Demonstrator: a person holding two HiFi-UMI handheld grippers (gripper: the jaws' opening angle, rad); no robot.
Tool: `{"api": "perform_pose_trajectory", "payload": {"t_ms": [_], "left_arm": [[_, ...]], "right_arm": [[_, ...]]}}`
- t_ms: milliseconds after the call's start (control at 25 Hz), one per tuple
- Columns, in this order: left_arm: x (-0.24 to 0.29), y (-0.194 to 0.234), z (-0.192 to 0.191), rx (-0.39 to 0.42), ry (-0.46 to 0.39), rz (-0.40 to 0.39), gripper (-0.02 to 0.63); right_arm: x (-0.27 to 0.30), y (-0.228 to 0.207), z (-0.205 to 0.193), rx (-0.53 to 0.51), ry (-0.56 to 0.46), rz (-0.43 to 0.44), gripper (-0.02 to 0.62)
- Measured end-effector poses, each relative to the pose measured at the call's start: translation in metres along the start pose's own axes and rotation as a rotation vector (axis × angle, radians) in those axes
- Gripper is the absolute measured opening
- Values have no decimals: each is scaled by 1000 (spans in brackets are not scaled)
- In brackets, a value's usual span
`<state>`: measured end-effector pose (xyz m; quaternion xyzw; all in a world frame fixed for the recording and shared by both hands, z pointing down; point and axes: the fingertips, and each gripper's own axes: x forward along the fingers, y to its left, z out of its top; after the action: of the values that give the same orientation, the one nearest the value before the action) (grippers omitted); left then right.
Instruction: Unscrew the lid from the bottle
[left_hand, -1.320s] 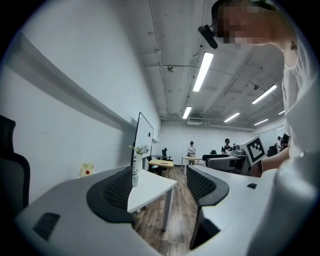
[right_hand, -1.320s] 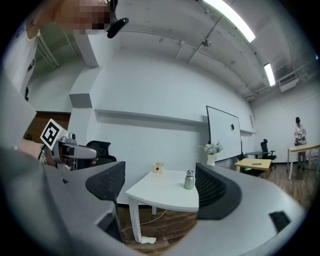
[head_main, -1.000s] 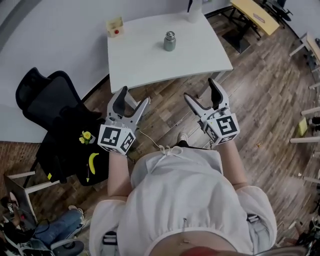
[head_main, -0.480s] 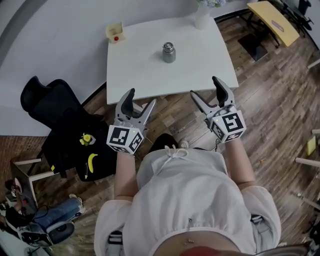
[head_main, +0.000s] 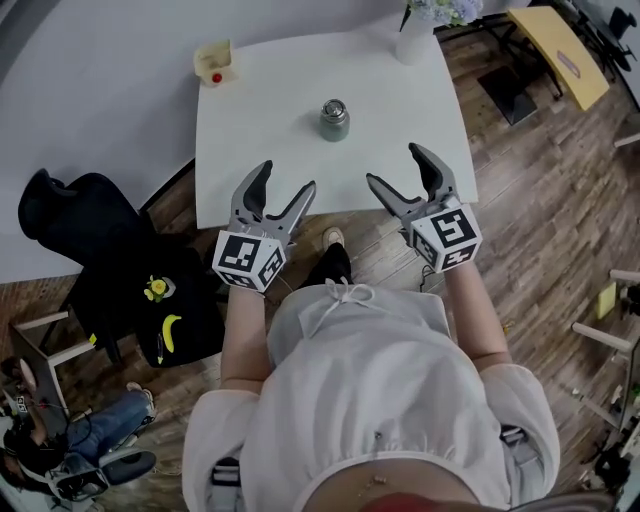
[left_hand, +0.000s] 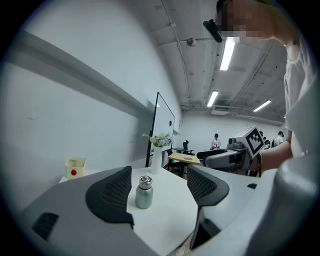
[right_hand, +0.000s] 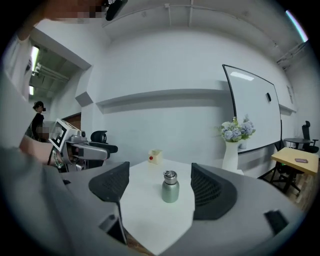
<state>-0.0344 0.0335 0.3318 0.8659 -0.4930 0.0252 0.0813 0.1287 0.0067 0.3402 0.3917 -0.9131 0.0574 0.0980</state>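
A bottle (head_main: 334, 121) stood centrally on the worktop (head_main: 270, 150), a vase (head_main: 414, 42) at its far right corner, a small box (head_main: 212, 64) far left, an office chair (head_main: 80, 235) off its left edge.

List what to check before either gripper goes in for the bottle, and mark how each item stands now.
1. The bottle stands upright on the table: ok.
2. The lid is on the bottle, ready to be unscrewed: ok.
3. The left gripper has its jaws wide apart, with nothing between them: ok.
4. The right gripper has its jaws wide apart, having just closed slightly, with nothing between them: ok.
5. A gripper is at the bottle: not ok. Both are near the table's near edge, apart from it.
6. The approach is free: ok. The vase and the yellow box stand at the far edge.
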Motion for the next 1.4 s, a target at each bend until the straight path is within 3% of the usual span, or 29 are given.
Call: {"api": "perform_pose_trajectory", "payload": {"t_ms": [160, 360, 760, 960, 1160, 1400], "left_arm": [[46, 34, -19, -16, 61, -25, 348], [97, 57, -46, 23, 139, -96, 350], [173, 72, -123, 66, 296, -302, 364], [201, 71, -146, 130, 352, -390, 376], [221, 69, -160, 136, 352, -457, 374], [234, 69, -170, 173, 347, -455, 373]], "right_arm": [[55, -24, -10, -5, 88, 30, 376], [117, -49, -33, 0, 212, 63, 371], [191, -57, -91, -147, 500, 259, 344], [212, -52, -97, -226, 567, 358, 342], [223, -46, -102, -274, 631, 419, 290], [227, -44, -108, -288, 662, 429, 241]]}}
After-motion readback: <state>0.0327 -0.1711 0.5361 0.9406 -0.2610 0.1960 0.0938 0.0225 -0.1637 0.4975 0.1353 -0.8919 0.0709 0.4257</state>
